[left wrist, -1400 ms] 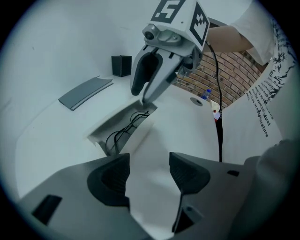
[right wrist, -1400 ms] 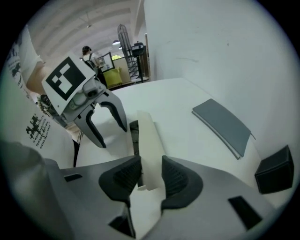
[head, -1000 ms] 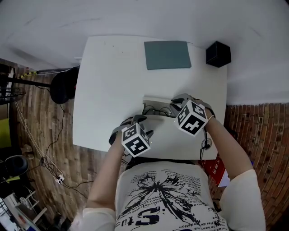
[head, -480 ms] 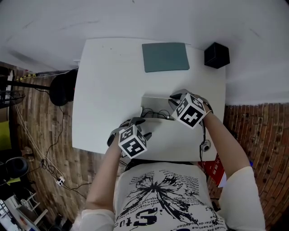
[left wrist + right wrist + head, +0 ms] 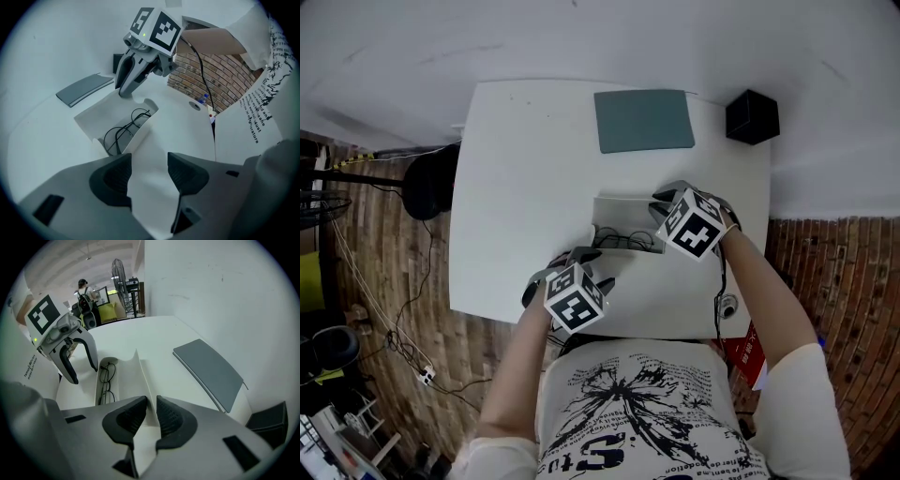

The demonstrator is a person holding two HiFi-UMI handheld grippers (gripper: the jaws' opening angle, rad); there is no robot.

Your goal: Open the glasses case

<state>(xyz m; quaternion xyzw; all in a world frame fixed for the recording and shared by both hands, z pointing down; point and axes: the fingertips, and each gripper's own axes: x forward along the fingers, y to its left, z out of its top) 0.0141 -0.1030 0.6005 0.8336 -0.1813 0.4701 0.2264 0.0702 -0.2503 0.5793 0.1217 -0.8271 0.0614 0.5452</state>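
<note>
Glasses case (image 5: 621,225) lies open mid-table (image 5: 516,187), spectacles (image 5: 623,240) inside. Right gripper (image 5: 151,411) has its tongs pinching the raised lid (image 5: 140,373), probably to hold it back. Left gripper (image 5: 150,171) has its tongs spread beside the case's near wall, gripping nothing; probably ready to steady it.

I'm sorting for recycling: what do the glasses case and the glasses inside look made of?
The glasses case: matte white card or thin plastic, judging by its thin, sharp-edged lid. The glasses: thin dark wire rims, probably metal; lens material cannot be told.
</note>
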